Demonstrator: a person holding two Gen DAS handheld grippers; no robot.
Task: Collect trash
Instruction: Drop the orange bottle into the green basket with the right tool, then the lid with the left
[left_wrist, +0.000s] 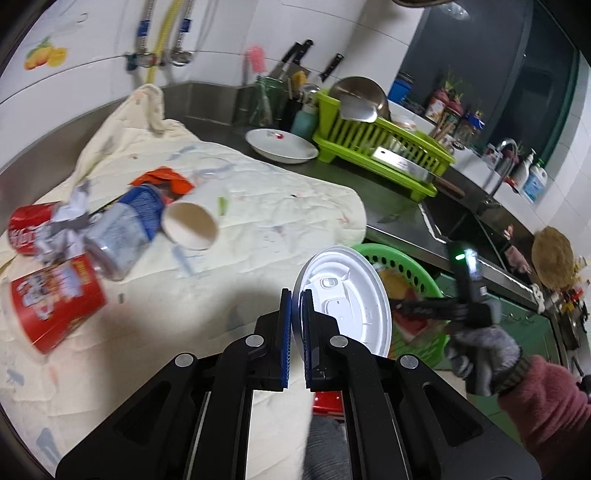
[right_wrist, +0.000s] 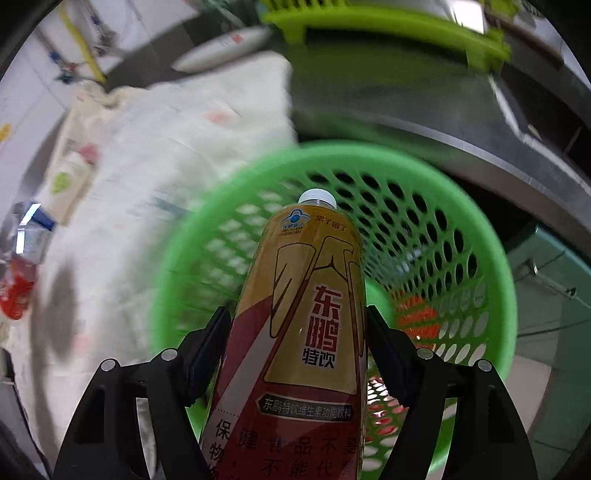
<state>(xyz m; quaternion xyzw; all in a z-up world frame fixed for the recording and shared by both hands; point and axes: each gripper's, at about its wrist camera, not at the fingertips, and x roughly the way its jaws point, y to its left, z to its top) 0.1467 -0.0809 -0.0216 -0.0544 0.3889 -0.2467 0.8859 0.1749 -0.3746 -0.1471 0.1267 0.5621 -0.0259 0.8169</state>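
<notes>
My left gripper (left_wrist: 296, 295) is shut on the edge of a white plastic cup lid (left_wrist: 347, 295), held above the cloth near the green perforated basket (left_wrist: 417, 273). My right gripper (right_wrist: 297, 317) is shut on a gold and red drink bottle (right_wrist: 306, 325) with a white cap, its top pointing over the green basket (right_wrist: 491, 266). On the cloth at left lie a red cola can (left_wrist: 26, 229), crumpled paper (left_wrist: 70, 218), a clear plastic bottle (left_wrist: 125, 229), a white paper cup (left_wrist: 192, 225), a red snack cup (left_wrist: 55, 299) and an orange wrapper (left_wrist: 166, 181).
A cream cloth (left_wrist: 277, 206) covers the steel counter. A white plate (left_wrist: 280, 146), a green dish rack (left_wrist: 380, 147) and knives stand at the back. The sink (left_wrist: 461, 221) and tap are to the right. The basket holds some red and orange trash (right_wrist: 413, 314).
</notes>
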